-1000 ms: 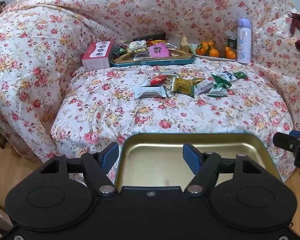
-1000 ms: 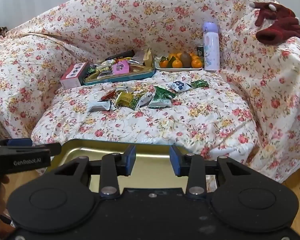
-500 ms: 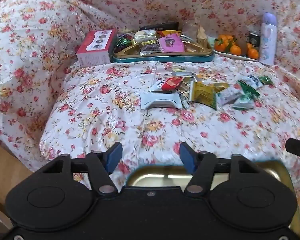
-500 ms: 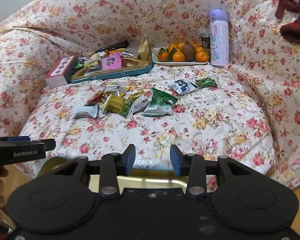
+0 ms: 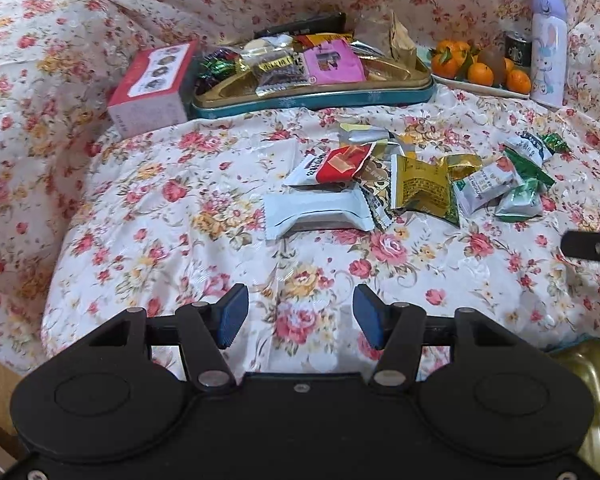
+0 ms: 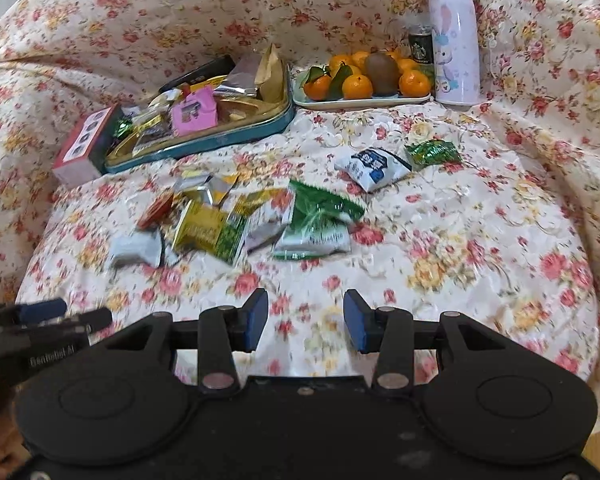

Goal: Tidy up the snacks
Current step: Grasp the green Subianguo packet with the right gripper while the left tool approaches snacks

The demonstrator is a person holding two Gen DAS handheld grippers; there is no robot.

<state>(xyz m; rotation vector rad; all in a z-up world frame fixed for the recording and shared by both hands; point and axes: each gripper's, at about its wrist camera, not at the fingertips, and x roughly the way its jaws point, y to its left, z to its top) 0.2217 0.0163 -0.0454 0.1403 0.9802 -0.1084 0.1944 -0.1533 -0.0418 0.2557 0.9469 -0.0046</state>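
Several loose snack packets lie heaped on the flowered seat cushion: a white packet, a red one, a gold one and green ones. From the right wrist I see the same heap, with a green packet nearest and a blue-and-white packet further back. My left gripper hangs open over bare cushion, short of the white packet. My right gripper is opening, with nothing between its fingers, short of the green packet.
A teal tin full of snacks and a red box stand at the back. A plate of tangerines, a dark can and a lilac bottle are at the back right. A gold tin corner shows low right.
Both grippers have moved forward and down over the cushion towards the heap. The gold tin that lay beneath them has slid out to the lower edge. The right jaws stand a little wider.
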